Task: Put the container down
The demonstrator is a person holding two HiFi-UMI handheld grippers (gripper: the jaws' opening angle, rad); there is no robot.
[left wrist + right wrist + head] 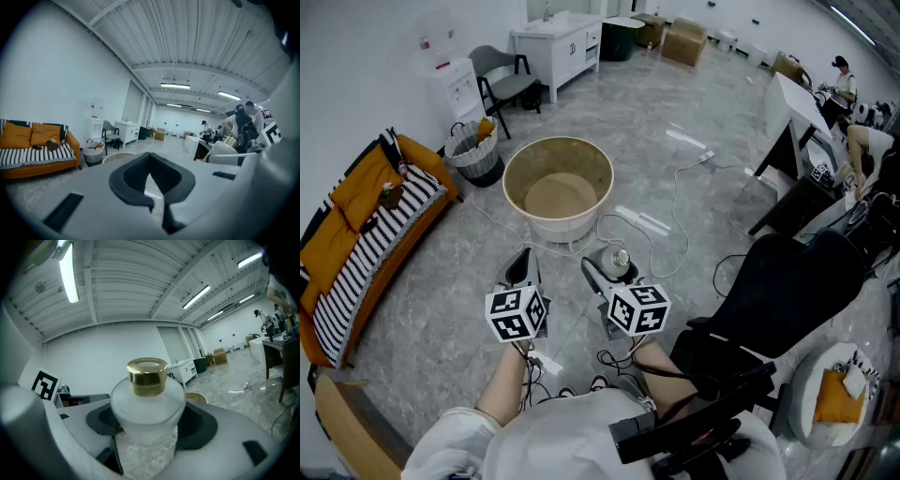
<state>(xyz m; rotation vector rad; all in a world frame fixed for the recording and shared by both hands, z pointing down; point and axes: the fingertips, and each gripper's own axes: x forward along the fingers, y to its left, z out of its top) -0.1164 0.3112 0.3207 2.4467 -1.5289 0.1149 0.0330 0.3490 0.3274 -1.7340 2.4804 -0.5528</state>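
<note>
The container is a frosted glass bottle (147, 408) with a gold cap (147, 376). It stands upright between the dark pads of my right gripper (150, 425), which is shut on its wide body. In the head view the bottle (620, 259) shows at the tip of the right gripper (605, 274), held above the grey marble floor (441, 281). My left gripper (521, 267) hangs beside it at the left. Its pads (136, 180) meet with nothing between them.
A big beige tub (558, 187) stands on the floor just ahead of both grippers. White cables (675, 197) and a power strip (642, 222) lie to its right. A wicker basket (474, 150), a striped orange sofa (356, 234) and a black chair (787, 300) stand around.
</note>
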